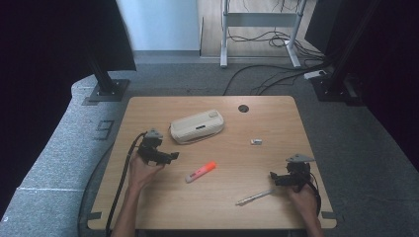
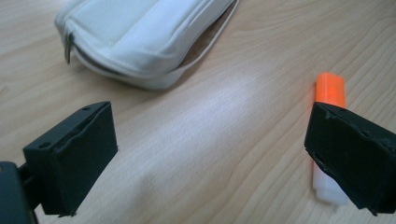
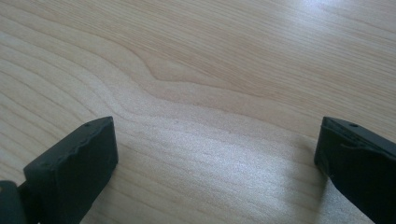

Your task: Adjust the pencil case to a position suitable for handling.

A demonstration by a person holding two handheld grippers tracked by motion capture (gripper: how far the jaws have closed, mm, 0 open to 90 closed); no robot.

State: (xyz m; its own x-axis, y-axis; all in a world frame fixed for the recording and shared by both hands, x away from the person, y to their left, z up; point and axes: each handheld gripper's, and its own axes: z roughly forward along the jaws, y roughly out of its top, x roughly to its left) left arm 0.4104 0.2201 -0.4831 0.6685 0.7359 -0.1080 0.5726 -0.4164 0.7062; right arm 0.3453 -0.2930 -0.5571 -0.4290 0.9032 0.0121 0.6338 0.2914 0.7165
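A black jaw hides part of the highlighter (image 2: 329, 93).

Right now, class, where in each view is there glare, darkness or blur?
High view: dark corners, table evenly lit. Left gripper view: soft sheen on the wood, pouch slightly blurred. Right gripper view: pale glare between the jaws, the near jaws soft.

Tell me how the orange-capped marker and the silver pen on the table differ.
The marker is thick, white-bodied with an orange cap; the pen is thin and silvery-grey. The marker lies mid-table, nearer the left gripper, and shows partly behind one jaw in the left gripper view; the pen lies toward the near edge, beside the right gripper. Both lie flat on the table, slanted alike, ungripped.
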